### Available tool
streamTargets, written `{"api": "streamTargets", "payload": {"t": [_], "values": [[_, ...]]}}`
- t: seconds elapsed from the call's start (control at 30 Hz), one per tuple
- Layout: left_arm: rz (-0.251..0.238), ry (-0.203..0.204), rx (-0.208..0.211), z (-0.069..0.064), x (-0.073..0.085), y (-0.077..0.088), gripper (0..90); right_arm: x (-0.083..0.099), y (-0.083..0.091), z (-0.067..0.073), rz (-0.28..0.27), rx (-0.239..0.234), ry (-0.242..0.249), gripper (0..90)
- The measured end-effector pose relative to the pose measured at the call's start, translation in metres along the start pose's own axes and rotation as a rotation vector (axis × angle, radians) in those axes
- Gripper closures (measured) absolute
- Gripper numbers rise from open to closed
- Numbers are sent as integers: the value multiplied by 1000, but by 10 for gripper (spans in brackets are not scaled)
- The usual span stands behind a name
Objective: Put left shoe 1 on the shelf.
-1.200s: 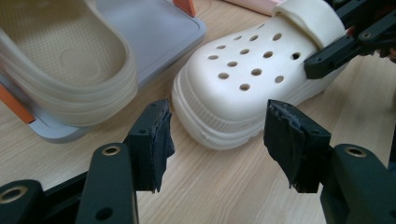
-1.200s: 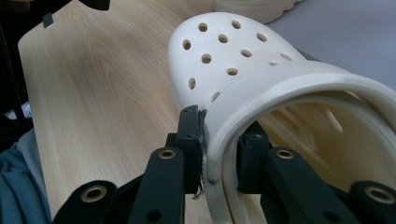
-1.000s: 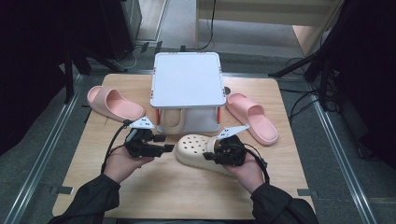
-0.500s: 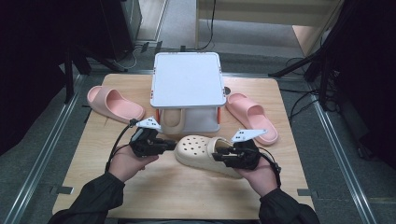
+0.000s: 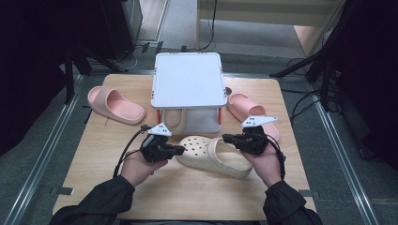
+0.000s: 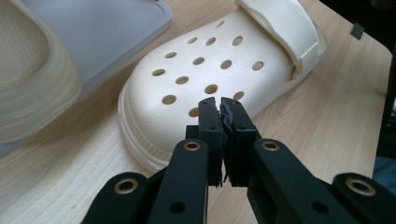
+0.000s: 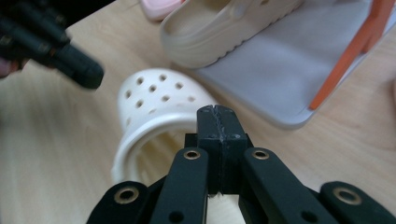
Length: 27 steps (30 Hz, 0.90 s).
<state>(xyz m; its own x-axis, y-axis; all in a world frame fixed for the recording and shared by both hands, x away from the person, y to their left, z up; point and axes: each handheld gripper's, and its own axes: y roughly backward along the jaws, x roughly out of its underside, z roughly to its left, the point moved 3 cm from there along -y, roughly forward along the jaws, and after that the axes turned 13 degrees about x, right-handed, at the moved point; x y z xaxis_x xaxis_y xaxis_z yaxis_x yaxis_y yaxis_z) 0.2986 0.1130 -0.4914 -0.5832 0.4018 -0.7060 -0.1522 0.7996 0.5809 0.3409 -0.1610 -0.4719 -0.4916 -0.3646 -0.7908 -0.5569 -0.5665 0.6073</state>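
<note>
A cream perforated clog [image 5: 213, 157] lies on the wooden table [image 5: 94, 154] in front of a white two-level rack [image 5: 187, 79], toe pointing left. My left gripper [image 5: 180, 150] is at the toe. In the left gripper view its jaws [image 6: 220, 105] have just closed over the holed top of the clog [image 6: 210, 70] and hold nothing. My right gripper [image 5: 226, 138] hovers just above the clog's heel opening. Its jaws [image 7: 217, 114] have also just closed, empty, over the clog [image 7: 159, 98]. A second cream clog [image 5: 173, 119] sits on the rack's lower shelf [image 7: 280, 70].
Pink slippers lie on the table on both sides of the rack, one on the left [image 5: 115, 105] and one on the right [image 5: 253, 115]. The rack stands on orange legs [image 7: 355, 51]. Dark stands and cables surround the table.
Both grippers' jaws have shut with nothing in them. The right hand has moved right and lifted off the clog's heel. The left gripper has moved right to the toe.
</note>
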Motion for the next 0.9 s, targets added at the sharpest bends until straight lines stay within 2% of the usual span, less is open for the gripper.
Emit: {"api": "streamTargets", "payload": {"t": [0.17, 0.3, 0.43, 0.6, 0.83, 0.9], "values": [[19, 9, -1, -1, 7, -8, 869, -2, -16, -11, 19, 29, -5, 900], [19, 20, -1, -1, 11, -10, 867, 1, -26, -13, 40, 10, -16, 900], [6, 39, 3, 0, 16, -14, 869, 1, -31, -12, 41, 17, -11, 900], [36, 28, -22, 0, 20, -23, 868, 1, -35, -12, 49, 16, -9, 900], [23, 27, -2, 5, 19, -25, 885, 1, -35, -9, 59, 29, 5, 900], [22, 29, -8, 8, 18, -25, 887, 3, -34, -8, 67, 26, 10, 900]]}}
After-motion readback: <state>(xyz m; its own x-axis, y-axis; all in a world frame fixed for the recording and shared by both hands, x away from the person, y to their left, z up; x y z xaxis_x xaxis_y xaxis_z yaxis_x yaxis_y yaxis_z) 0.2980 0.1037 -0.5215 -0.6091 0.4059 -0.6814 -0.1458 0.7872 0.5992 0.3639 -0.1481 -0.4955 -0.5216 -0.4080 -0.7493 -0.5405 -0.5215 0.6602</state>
